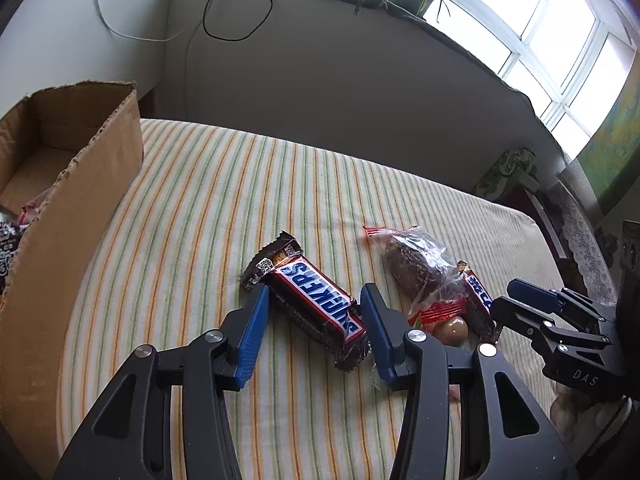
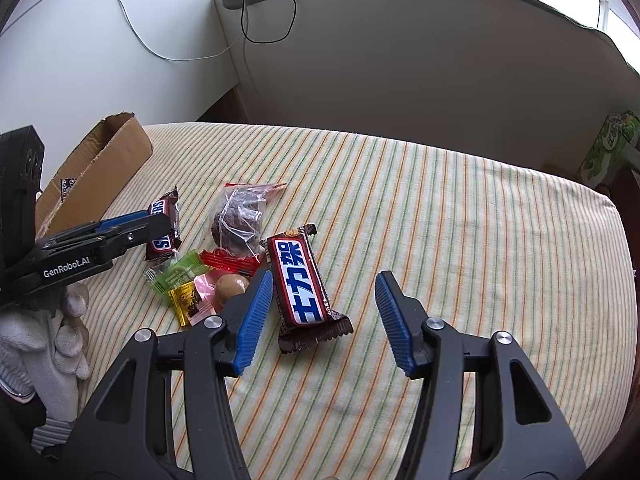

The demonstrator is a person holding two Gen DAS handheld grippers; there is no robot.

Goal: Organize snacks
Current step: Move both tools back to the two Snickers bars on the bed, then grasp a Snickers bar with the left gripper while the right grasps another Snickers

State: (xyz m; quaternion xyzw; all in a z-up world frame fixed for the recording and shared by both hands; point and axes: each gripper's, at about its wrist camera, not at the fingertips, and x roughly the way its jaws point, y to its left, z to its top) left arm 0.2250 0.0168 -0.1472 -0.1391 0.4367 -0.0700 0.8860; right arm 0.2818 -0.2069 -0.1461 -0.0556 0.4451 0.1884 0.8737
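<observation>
Blue-padded fingers (image 1: pixel 256 332) of the left gripper (image 1: pixel 314 320) stand parted on either side of a Snickers bar (image 1: pixel 316 300), released, pads not pressing the wrapper; the near-left pad sits just beside the bar's upper-left end, the other pad just beside its lower-right end. Bar lies flat on the striped cloth (image 1: pixel 248 184), long axis running from upper left to lower right in the left wrist view, lettering upside down to that camera.

Right gripper (image 2: pixel 324 312): fingers (image 2: pixel 256 312) also parted, holding nothing. A second bar with white characters on a blue band (image 2: pixel 300 284) lies between them, closer to the left pad, which is at or nearly at its wrapper edge; the right pad is well apart from it. Its long axis runs away from the camera, tilted slightly left at the far end, crimped brown end nearest the fingers.

Outward from there: a clear bag with a dark brown lump inside (image 2: pixel 236 220) lies between the two bars, red-striped seal at both ends. Near it, a cluster of small sweets: a green packet (image 2: pixel 180 272), a yellow packet (image 2: pixel 186 300), a pink wrapper (image 2: pixel 206 284), and a round tan sweet (image 2: pixel 230 286).

Cardboard box (image 1: pixel 80 184), open at the top, stands at the left edge of the cloth, well apart from the bars; dark wrappers show inside it. A person's gloved hand (image 2: pixel 60 340) grips the left gripper's handle.
</observation>
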